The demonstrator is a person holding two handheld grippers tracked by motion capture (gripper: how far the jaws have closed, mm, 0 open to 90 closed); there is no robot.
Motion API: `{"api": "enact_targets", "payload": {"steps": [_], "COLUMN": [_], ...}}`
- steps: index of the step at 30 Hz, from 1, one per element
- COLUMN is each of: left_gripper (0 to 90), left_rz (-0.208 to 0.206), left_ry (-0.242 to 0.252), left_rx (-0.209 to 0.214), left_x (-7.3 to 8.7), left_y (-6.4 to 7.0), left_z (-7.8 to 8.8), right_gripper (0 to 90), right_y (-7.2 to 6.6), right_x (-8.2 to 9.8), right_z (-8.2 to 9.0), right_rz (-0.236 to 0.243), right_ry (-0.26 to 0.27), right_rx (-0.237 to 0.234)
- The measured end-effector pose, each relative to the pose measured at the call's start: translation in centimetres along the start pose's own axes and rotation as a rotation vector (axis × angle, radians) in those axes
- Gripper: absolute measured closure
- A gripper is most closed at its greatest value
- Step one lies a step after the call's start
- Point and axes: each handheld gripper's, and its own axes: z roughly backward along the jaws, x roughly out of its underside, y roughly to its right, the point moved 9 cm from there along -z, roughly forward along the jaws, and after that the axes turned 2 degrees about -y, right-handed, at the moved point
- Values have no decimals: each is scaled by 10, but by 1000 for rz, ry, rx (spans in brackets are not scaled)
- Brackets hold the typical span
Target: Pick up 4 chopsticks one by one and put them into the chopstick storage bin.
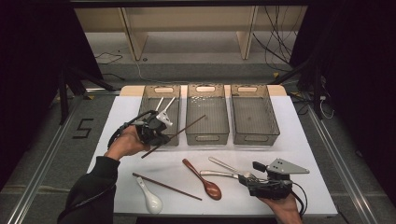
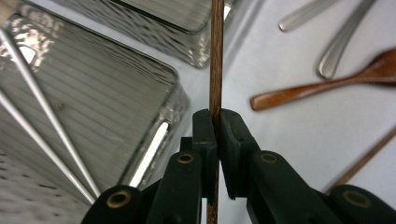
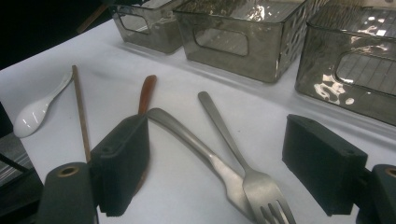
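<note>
My left gripper (image 1: 164, 136) hangs above the table in front of the left bin (image 1: 148, 108), shut on a dark brown chopstick (image 1: 187, 126) that slants up toward the middle bin (image 1: 207, 136). In the left gripper view the chopstick (image 2: 216, 70) runs straight up between the closed jaws (image 2: 217, 122). My right gripper (image 1: 250, 175) rests low at the front right, open, with a metal fork (image 3: 233, 144) and a metal spoon (image 3: 187, 135) lying between its pads, untouched.
A second brown chopstick (image 1: 166, 185), a white ceramic spoon (image 1: 150, 198) and a wooden spoon (image 1: 203, 179) lie on the white table near the front. The left bin holds silver chopsticks (image 2: 46, 116). The right bin (image 1: 254, 136) stands at the back right.
</note>
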Motion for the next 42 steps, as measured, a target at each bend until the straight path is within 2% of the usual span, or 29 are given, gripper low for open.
{"api": "enact_targets", "payload": {"steps": [4, 9, 17, 27, 35, 42], "left_gripper": [847, 847, 847, 847, 847, 847], "left_rz": [75, 133, 185, 252, 317, 354], "left_ry": [30, 50, 90, 135, 157, 146], "left_rx": [-12, -30, -47, -111, -160, -183], "left_x": [-7, -14, -24, -33, -28, -17], "left_y": [-10, -25, -42, -71, -98, -111], "left_z": [3, 9, 18, 24, 17, 1], "right_gripper": [239, 239, 239, 239, 239, 239], "right_y": [0, 0, 0, 0, 0, 1], "right_x": [0, 0, 0, 0, 0, 0], "right_z": [0, 0, 0, 0, 0, 0], "right_rz": [1, 1, 0, 1, -1, -3], "right_ry": [-1, 0, -1, -1, -1, 0], "right_rx": [-1, -1, -1, -2, -4, -4]}}
